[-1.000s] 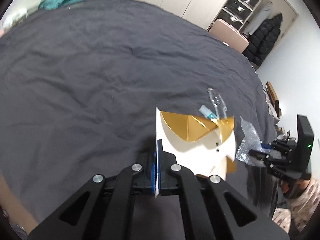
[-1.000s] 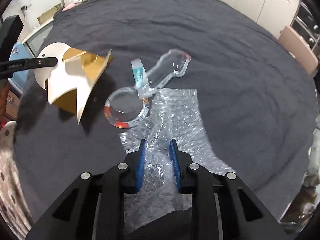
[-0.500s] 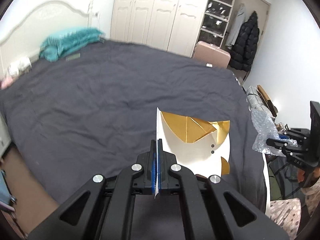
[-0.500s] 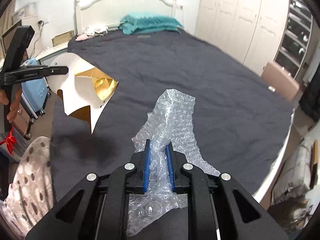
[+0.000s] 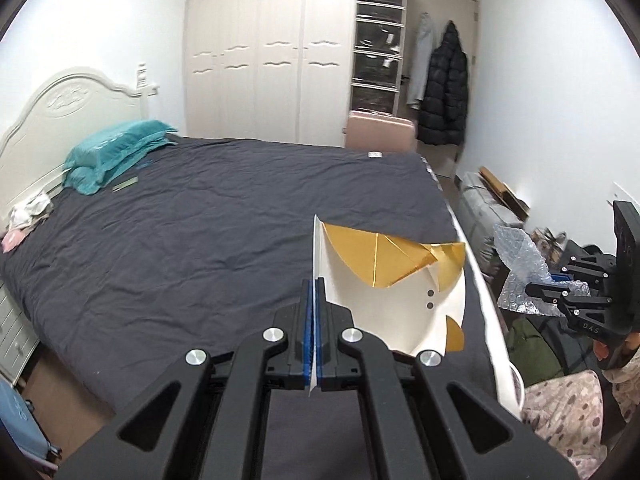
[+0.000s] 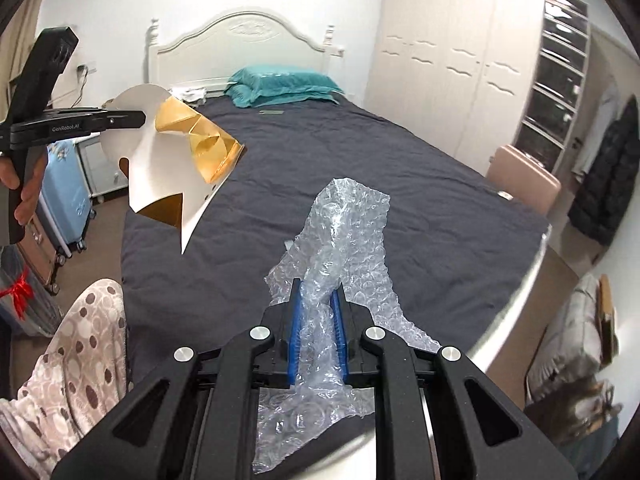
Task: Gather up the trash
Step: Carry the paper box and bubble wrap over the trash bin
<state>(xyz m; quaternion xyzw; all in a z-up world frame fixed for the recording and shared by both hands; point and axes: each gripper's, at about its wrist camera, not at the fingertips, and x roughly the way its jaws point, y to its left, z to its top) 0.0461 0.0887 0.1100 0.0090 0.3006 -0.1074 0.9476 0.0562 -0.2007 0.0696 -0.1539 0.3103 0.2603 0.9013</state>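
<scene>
The big dark bed (image 5: 224, 240) is flat and bare across its middle, so a hand can pass freely over it. Only the green pillows (image 6: 280, 84) and the headboard (image 6: 244, 36) stand at its far end. The white and gold card (image 5: 384, 300) sticks out from the left gripper (image 5: 314, 328) and fills the air beside it. The bubble wrap (image 6: 340, 240) stands up in front of the right gripper (image 6: 316, 340). A pink suitcase (image 6: 524, 184) and cupboards (image 5: 272, 52) block the far side. A blue suitcase (image 6: 66, 196) stands by the near corner.
</scene>
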